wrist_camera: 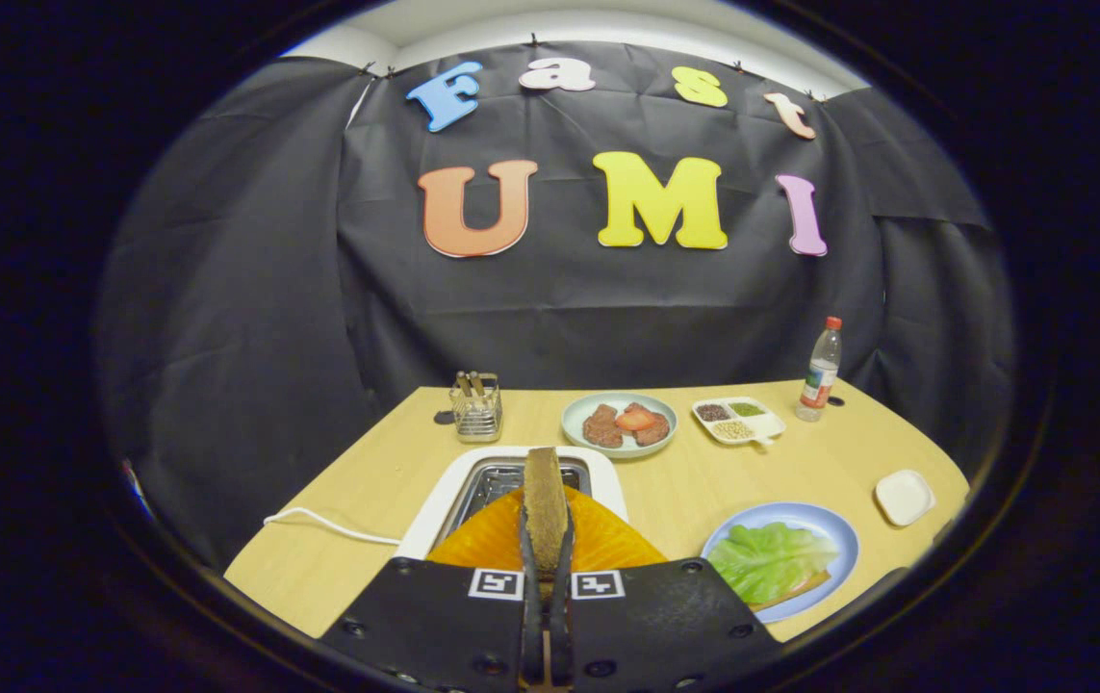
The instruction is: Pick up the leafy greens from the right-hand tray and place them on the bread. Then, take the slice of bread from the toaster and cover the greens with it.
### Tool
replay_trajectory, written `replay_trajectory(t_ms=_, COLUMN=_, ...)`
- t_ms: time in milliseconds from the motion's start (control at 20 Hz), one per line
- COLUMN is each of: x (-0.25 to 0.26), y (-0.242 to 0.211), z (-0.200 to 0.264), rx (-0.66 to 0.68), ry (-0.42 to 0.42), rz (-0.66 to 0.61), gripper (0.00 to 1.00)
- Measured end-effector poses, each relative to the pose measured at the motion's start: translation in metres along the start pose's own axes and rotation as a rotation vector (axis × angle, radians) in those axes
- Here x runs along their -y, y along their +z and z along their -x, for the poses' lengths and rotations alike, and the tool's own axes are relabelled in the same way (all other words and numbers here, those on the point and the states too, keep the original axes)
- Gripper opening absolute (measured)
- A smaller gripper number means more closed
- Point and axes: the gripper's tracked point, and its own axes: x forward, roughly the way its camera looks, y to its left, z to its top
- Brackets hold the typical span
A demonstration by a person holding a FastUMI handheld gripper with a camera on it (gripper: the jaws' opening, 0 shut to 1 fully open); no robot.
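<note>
The tongs [547,563] pinch a slice of bread [545,496] edge-on between both fingers, the slice standing upright over the toaster [444,500], whose slot lies just beyond and below. To the right of the fingers a blue plate [833,525] holds the greens [769,561], spread over another bread slice whose crust [795,589] peeks out at the near edge. Farther back on the wooden table [367,481] — a wire rack [477,409], a plate of meat [619,423], a divided tray [737,421], a bottle [821,371] and a small white dish [904,496]. A white cord [328,525] trails left from the toaster.
</note>
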Motion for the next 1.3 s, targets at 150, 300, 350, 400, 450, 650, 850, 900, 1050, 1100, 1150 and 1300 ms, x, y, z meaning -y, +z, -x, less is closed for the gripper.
replay_trajectory(t_ms=150, x=-0.001, y=0.021, z=0.01, rx=0.037, ry=0.031, rz=-0.035, gripper=0.03)
replay_trajectory(t_ms=300, x=0.0, y=0.046, z=0.025, rx=0.081, ry=0.058, rz=-0.054, gripper=0.03)
replay_trajectory(t_ms=350, x=0.002, y=0.054, z=0.029, rx=0.092, ry=0.065, rz=-0.064, gripper=0.03)
replay_trajectory(t_ms=400, x=0.005, y=0.06, z=0.035, rx=0.103, ry=0.076, rz=-0.081, gripper=0.03)
replay_trajectory(t_ms=450, x=0.008, y=0.066, z=0.041, rx=0.113, ry=0.087, rz=-0.098, gripper=0.03)
replay_trajectory(t_ms=650, x=0.031, y=0.083, z=0.063, rx=0.15, ry=0.116, rz=-0.138, gripper=0.03)
replay_trajectory(t_ms=850, x=0.084, y=0.081, z=0.075, rx=0.177, ry=0.074, rz=-0.172, gripper=0.03)
replay_trajectory(t_ms=900, x=0.099, y=0.076, z=0.073, rx=0.179, ry=0.052, rz=-0.167, gripper=0.03)
replay_trajectory(t_ms=1050, x=0.137, y=0.054, z=0.063, rx=0.156, ry=0.007, rz=-0.166, gripper=0.03)
replay_trajectory(t_ms=1100, x=0.147, y=0.046, z=0.058, rx=0.144, ry=-0.006, rz=-0.173, gripper=0.03)
replay_trajectory(t_ms=1150, x=0.155, y=0.036, z=0.053, rx=0.133, ry=-0.017, rz=-0.181, gripper=0.03)
replay_trajectory(t_ms=1300, x=0.172, y=0.009, z=0.035, rx=0.099, ry=-0.042, rz=-0.186, gripper=0.03)
